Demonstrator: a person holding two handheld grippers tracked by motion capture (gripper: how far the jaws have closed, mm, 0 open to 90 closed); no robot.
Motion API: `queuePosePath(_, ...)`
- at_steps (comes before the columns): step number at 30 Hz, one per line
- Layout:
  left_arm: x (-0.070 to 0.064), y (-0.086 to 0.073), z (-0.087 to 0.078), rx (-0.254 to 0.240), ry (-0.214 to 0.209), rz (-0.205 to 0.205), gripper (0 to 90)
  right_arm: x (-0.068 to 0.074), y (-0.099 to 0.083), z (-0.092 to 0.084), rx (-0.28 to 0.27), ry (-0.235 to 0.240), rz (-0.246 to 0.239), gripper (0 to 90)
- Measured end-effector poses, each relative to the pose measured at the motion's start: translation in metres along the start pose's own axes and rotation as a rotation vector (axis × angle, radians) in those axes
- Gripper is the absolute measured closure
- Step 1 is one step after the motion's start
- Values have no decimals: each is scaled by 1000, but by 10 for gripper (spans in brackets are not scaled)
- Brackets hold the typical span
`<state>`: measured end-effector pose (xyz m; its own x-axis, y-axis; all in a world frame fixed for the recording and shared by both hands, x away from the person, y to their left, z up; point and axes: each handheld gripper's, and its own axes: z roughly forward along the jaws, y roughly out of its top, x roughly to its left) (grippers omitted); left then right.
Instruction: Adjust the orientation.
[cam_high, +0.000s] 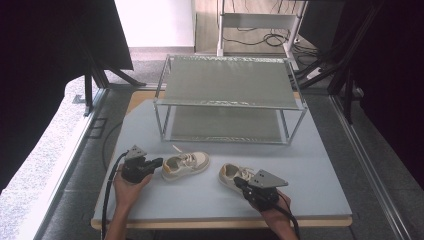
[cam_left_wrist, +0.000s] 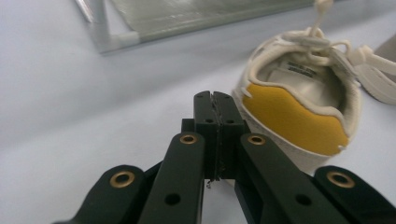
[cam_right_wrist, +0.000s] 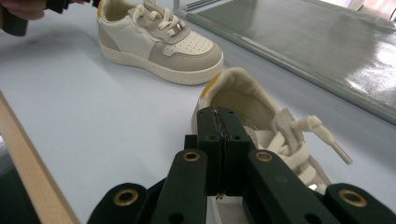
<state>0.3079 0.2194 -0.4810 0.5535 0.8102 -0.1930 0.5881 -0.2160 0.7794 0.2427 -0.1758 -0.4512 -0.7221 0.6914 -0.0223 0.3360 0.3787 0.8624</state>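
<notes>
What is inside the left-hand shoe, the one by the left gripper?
Inside the left shoe a pale lining and a printed tongue label show above the yellow heel patch. No object is visible in it; the toe end is hidden under the laces.

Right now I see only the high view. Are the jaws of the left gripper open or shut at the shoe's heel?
Observer: Shut. In the left gripper view the left gripper has its jaws pressed together just beside the heel of the shoe on the left, with nothing visible between them.
Operator: Is anything inside that shoe?
Observer: Only a white printed label under the tongue.
Operator: And the right gripper?
Observer: The right gripper is shut too, with its tips at the heel rim of the shoe on the right. I cannot tell whether they pinch it.
</notes>
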Motion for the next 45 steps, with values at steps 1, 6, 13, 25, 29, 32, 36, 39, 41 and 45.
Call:
queuePosePath(1,-1,0,0,0,1,4,897,1,-1,-2,-2,-2,-2,895)
queuePosePath(6,-7,-3,-5,24,-52,31,897,3,-4,-10,-7,-5,-12,894)
queuePosePath(13,-22,-11,-9,28,-109,22,895,-6,-3,-19,-34,-12,-2,891)
queuePosePath(25,-51,-13,-2,68,-178,84,875,-14,-6,-25,-37,-18,18,876)
queuePosePath(29,-56,-13,1,74,-197,95,868,-14,-7,-23,-30,-19,15,875)
queuePosePath(32,-55,-12,-1,71,-191,96,840,-14,-7,-23,-29,-21,17,875)
queuePosePath(36,-48,-12,-10,20,-175,72,775,-14,-7,-24,-28,-16,15,877)
queuePosePath(39,-42,-14,-15,-22,-136,31,703,-12,-8,-25,-25,-8,11,885)
queuePosePath(41,-37,-16,-17,-32,-126,4,678,-10,-11,-26,-17,-2,13,889)
queuePosePath(45,-33,-16,-17,-35,-126,-23,630,-7,-25,-30,9,13,21,891)
